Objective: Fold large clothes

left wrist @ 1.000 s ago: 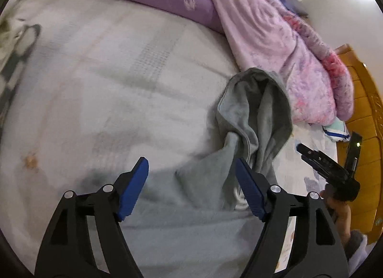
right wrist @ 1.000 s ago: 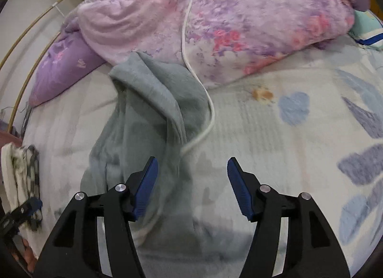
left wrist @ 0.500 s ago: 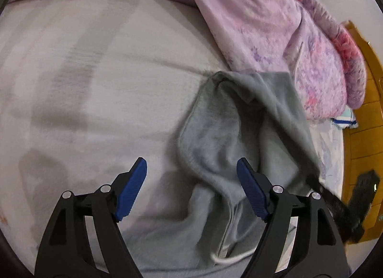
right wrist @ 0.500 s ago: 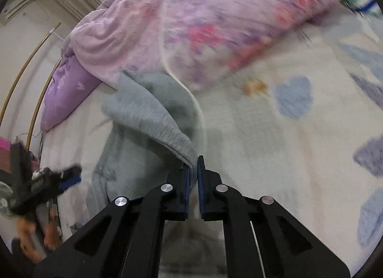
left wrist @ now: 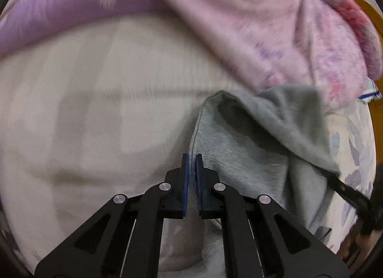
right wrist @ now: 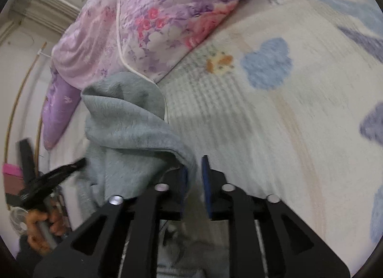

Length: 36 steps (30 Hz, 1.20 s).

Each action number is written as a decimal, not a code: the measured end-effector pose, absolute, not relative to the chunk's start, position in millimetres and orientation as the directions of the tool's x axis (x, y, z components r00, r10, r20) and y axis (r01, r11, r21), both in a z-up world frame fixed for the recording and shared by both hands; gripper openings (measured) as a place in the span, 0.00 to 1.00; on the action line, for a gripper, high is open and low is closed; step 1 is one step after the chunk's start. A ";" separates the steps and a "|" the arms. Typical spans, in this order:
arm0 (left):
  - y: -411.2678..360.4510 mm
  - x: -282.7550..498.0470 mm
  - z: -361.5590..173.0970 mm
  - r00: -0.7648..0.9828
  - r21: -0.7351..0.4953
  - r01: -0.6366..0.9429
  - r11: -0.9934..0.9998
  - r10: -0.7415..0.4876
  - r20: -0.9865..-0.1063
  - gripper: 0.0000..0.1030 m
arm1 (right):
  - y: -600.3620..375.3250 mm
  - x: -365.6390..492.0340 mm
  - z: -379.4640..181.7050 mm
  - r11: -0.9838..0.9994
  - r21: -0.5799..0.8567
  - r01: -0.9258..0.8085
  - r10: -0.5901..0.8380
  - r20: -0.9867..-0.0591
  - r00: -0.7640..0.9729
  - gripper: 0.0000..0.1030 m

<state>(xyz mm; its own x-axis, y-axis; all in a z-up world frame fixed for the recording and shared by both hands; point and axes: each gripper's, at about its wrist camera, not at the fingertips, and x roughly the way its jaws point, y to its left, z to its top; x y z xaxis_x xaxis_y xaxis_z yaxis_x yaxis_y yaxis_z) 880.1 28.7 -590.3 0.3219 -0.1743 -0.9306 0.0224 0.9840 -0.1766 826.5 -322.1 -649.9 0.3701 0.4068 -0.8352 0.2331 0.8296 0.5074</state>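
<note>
Left tool [left wrist: 192,158]: black frame, blue pads, pointed steeply down; jaws pressed together on a hem of grey cloth. Seen from the right wrist view, it stood at the near left [right wrist: 82,163], held by a bare hand [right wrist: 42,224].

Right tool [right wrist: 194,168]: same build, tilted down; jaws opening, grey cloth between the pads, far pad standing clear of it.
</note>
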 end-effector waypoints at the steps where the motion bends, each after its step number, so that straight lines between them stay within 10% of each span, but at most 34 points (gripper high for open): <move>1: 30.5 879.9 -582.9 0.333 -0.183 0.030 0.983 -0.183 -0.925 0.05 | -321.4 831.0 -650.4 0.827 0.512 0.231 0.411 -0.832 0.372 0.17; 11: 82.7 816.1 -493.2 0.587 -0.103 -0.008 0.995 -0.079 -0.805 0.05 | -340.7 767.8 -549.9 0.800 0.592 0.101 0.413 -0.665 0.623 0.06; 18: 100.9 800.0 -578.9 0.358 -0.087 -0.023 0.996 -0.073 -0.931 0.07 | -342.3 757.6 -651.0 0.863 0.440 0.248 0.337 -0.867 0.368 0.08; 21: 106.3 793.6 -586.4 0.316 -0.156 -0.052 0.986 -0.132 -0.939 0.10 | -346.2 752.6 -662.4 0.846 0.430 0.315 0.334 -0.889 0.314 0.21; 25: 124.5 784.8 -564.2 0.329 -0.252 -0.111 0.961 -0.203 -0.922 0.62 | -350.2 746.4 -638.1 0.848 0.442 0.293 0.354 -0.883 0.309 0.33; 27: 129.9 777.5 -547.4 0.369 -0.253 -0.107 0.961 -0.198 -0.908 0.62 | -355.3 747.7 -618.3 0.859 0.430 0.278 0.339 -0.885 0.319 0.59; 36: 83.2 832.9 -553.1 0.356 -0.271 -0.062 0.960 -0.233 -0.905 0.64 | -301.6 826.4 -594.4 0.887 0.458 0.061 0.415 -0.848 0.331 0.62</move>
<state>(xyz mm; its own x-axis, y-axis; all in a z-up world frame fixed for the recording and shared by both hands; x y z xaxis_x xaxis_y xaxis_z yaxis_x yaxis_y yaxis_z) 832.9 83.2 -553.1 0.3561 -0.2327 -0.9050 -0.0623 0.9604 -0.2714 826.4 -301.6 -594.4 0.3308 0.4149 -0.8476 0.0613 0.8868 0.4581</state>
